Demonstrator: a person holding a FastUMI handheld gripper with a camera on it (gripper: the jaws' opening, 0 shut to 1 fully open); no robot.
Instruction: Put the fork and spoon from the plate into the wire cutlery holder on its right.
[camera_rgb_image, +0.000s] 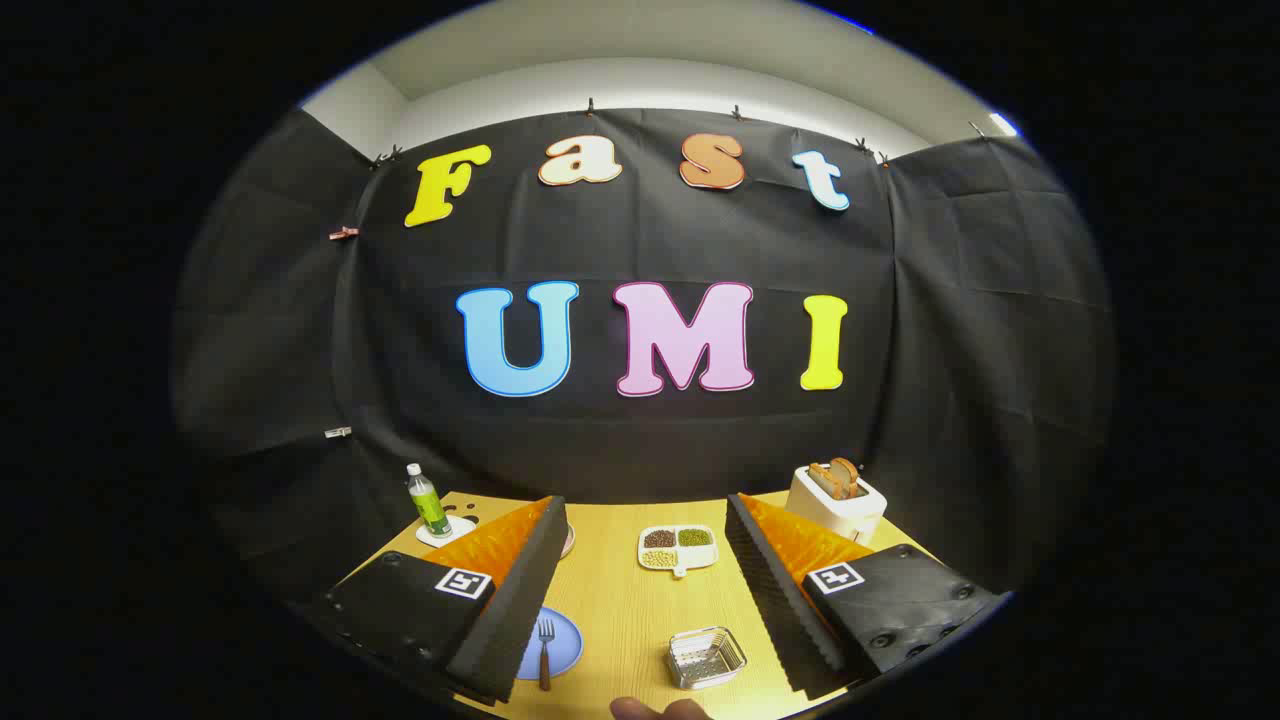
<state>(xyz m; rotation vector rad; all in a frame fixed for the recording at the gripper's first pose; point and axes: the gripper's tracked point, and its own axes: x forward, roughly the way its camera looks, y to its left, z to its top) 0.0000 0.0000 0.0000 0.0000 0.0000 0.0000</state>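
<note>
A blue plate (562, 645) lies on the wooden table, partly hidden behind my left finger. A fork (545, 650) with a brown handle rests on it, tines pointing away. To the plate's right stands the small wire cutlery holder (706, 657), nothing in it that I can see. My gripper (640, 600) hangs above the table's near part, open wide, with nothing between its fingers; the plate and the holder both lie below the gap. The spoon is hidden or too small to make out.
A divided white dish (679, 548) of beans sits further back between the fingers. A white toaster (838, 500) with bread stands at the back right, a green bottle (427, 500) on a coaster at the back left. A fingertip (655, 708) shows at the near table edge.
</note>
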